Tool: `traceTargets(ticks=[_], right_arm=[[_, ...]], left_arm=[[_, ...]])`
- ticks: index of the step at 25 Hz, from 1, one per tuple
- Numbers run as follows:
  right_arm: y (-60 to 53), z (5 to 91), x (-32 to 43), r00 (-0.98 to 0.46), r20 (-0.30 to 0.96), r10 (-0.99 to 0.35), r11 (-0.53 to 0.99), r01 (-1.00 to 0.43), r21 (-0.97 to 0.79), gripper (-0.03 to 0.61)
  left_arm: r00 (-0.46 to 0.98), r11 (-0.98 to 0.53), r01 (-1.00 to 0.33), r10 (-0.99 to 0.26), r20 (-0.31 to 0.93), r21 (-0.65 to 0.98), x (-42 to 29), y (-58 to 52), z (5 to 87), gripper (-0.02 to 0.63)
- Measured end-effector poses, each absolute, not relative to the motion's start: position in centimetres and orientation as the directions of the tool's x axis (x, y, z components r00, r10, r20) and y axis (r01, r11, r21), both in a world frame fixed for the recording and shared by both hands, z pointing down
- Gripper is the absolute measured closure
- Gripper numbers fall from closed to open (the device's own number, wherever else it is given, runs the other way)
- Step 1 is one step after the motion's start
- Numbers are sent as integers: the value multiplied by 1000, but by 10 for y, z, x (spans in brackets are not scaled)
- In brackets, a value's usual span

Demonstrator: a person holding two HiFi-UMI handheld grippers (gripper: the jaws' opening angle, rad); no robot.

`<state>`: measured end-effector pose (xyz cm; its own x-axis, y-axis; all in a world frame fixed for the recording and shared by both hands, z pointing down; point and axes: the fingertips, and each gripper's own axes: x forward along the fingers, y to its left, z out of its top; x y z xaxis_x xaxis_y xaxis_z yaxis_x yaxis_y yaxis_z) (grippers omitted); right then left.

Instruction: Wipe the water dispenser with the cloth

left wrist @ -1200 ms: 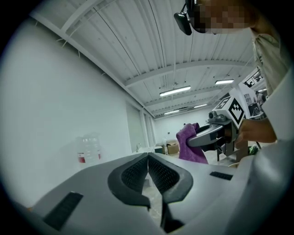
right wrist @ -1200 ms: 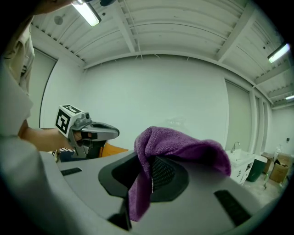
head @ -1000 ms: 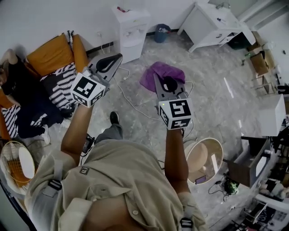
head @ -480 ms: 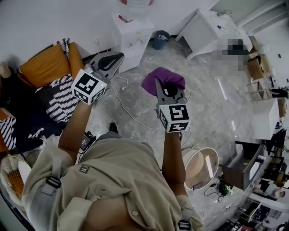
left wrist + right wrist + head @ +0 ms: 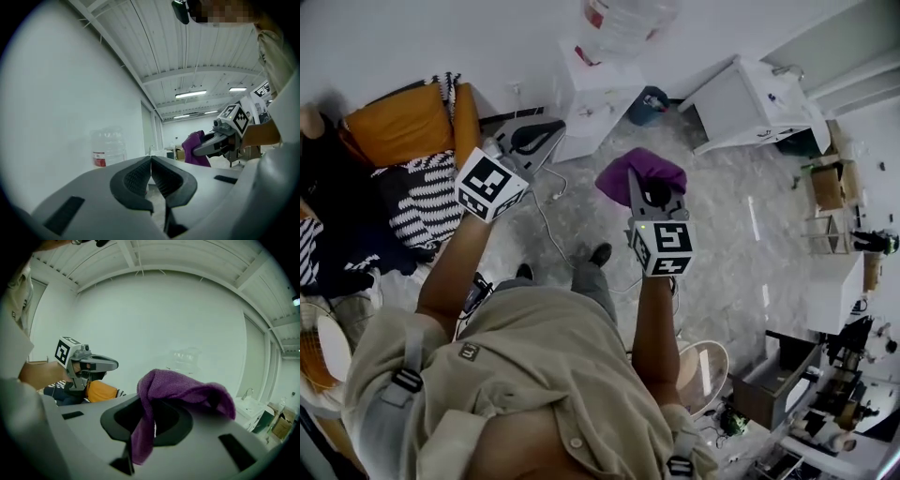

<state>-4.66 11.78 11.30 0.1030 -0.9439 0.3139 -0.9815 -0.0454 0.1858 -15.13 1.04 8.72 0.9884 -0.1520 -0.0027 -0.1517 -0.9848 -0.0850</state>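
The white water dispenser [image 5: 590, 105] stands against the far wall with a clear bottle [image 5: 623, 23] on top. In the left gripper view the bottle [image 5: 108, 147] shows ahead by the wall; in the right gripper view the bottle [image 5: 186, 357] is faint. My right gripper [image 5: 643, 180] is shut on a purple cloth [image 5: 641, 170], held in the air short of the dispenser. The cloth [image 5: 183, 385] drapes over the right gripper [image 5: 153, 427]. My left gripper [image 5: 545, 127] is shut and empty, pointing at the dispenser's left side. The left gripper [image 5: 151, 163] has its pads pressed together.
An orange sofa [image 5: 398, 127] with a striped cover and a person in dark clothes [image 5: 337, 216] lies at the left. A cable [image 5: 546, 223] runs across the marble floor. A blue bin [image 5: 651, 98] and a white desk [image 5: 750, 94] stand right of the dispenser.
The person has stepped towards the dispenser; its bottle has come into the head view. Both grippers keep the same pose, the right one still holding the cloth.
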Motion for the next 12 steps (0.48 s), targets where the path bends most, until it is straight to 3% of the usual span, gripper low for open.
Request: traceTargets(ticks=[12], right_arm=[[-28,144,35,-110,311,-944,153,-981,119,517]], left_arm=[[913,-915,-394,-400,79,-86,-116,-98,114,598]])
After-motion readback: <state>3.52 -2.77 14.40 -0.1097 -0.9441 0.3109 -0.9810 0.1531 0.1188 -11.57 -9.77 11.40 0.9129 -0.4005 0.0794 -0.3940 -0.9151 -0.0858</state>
